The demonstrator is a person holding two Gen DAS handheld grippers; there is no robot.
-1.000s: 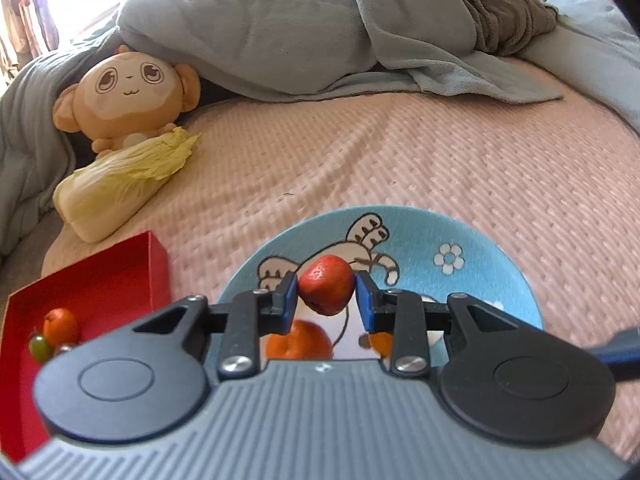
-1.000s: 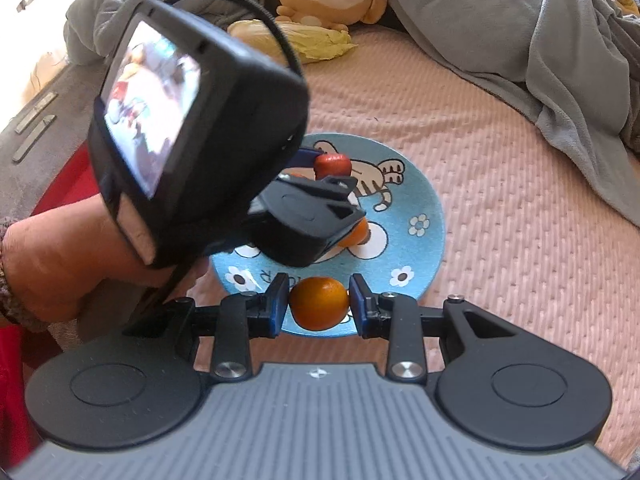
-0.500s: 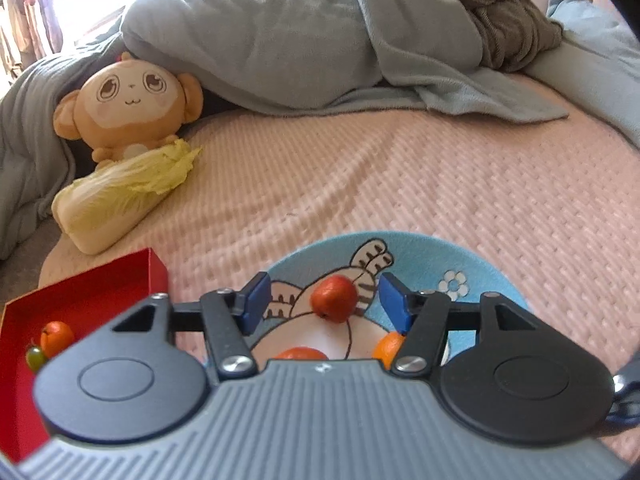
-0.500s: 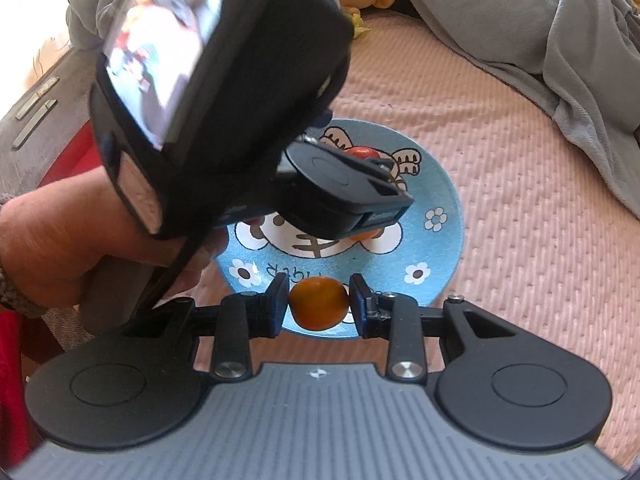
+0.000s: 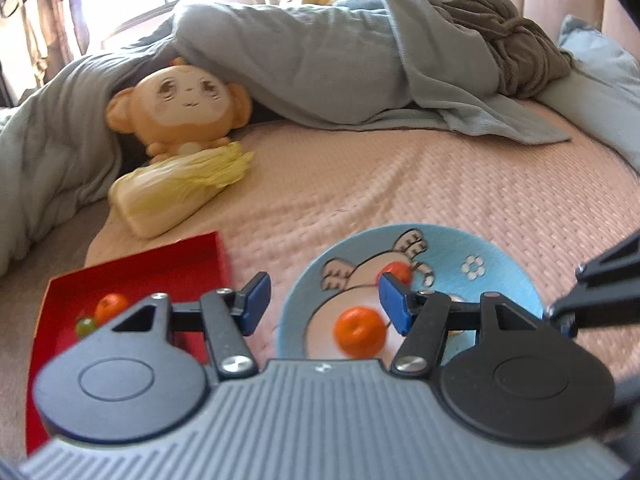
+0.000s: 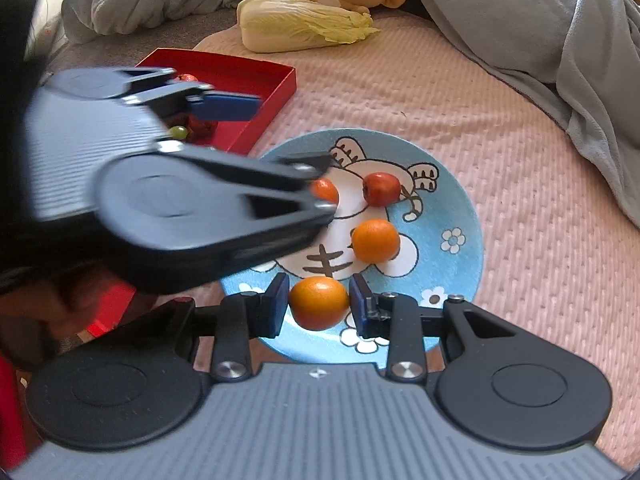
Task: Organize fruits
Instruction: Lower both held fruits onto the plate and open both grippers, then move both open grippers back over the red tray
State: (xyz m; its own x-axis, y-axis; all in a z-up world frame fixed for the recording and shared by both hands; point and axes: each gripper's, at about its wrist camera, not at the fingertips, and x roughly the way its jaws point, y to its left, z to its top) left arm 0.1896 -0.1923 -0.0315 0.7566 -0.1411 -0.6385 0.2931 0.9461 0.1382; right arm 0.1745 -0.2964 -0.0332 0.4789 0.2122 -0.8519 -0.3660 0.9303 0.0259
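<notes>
A blue cartoon plate (image 6: 460, 208) lies on the pink bedspread. On it sit a red fruit (image 6: 381, 189), an orange (image 6: 375, 240) and another orange (image 6: 325, 191) partly hidden by the left gripper. My right gripper (image 6: 319, 304) is shut on an orange (image 6: 319, 303) over the plate's near rim. My left gripper (image 5: 322, 303) is open and empty between the plate (image 5: 500, 264) and the red tray (image 5: 132, 268). An orange (image 5: 360, 332) and the red fruit (image 5: 396, 272) show on the plate there.
The red tray (image 6: 256, 80) left of the plate holds an orange (image 5: 112, 306), a green fruit (image 5: 86, 326) and red fruits. A napa cabbage (image 6: 304, 24) and a monkey plush (image 5: 180, 108) lie behind, with grey blankets (image 5: 320, 60) around.
My left gripper opened, left the red fruit on the plate, and swung left toward the red tray. My right gripper kept its orange and stayed over the plate's near rim.
</notes>
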